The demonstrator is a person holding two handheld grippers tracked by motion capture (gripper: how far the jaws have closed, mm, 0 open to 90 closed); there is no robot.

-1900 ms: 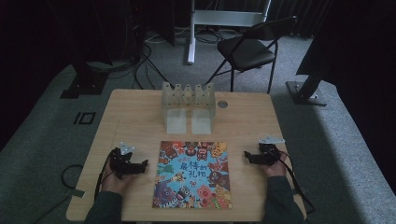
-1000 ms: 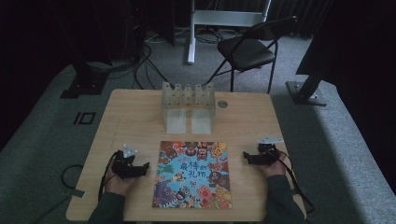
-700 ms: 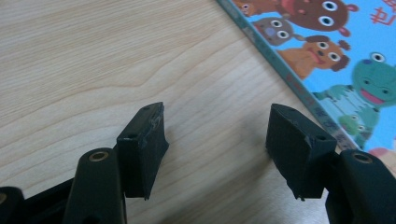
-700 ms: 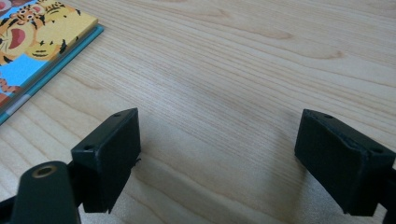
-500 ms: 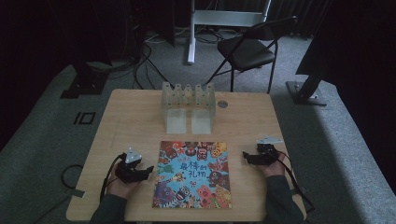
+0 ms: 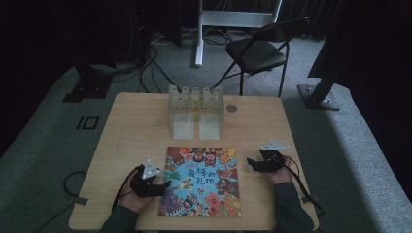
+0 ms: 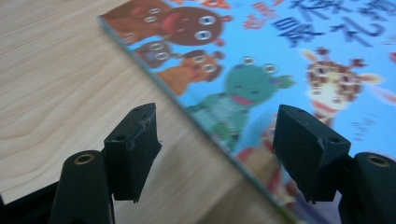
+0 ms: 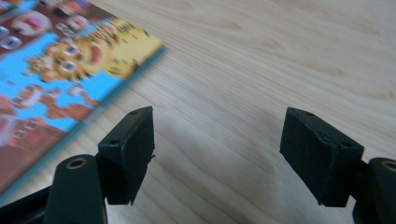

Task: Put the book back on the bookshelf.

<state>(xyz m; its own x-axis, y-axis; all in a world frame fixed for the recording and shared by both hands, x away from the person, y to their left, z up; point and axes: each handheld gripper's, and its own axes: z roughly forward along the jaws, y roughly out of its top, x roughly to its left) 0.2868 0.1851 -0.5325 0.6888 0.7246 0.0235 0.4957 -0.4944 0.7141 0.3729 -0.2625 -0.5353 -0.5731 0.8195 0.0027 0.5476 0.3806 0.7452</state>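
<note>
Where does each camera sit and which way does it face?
High view: above the person's side, facing forward and down on the table; forearms, left gripper, right gripper.
Left gripper view: on that gripper, along open fingers straddling the picture book edge.
Right gripper view: open fingers over bare wood.
All share the book.

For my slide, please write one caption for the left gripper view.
Open left gripper straddling the edge of a colourful cartoon-animal picture book on a light wooden table.

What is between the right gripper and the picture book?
Only bare table: the high view shows wood between the right gripper and the picture book.
</note>
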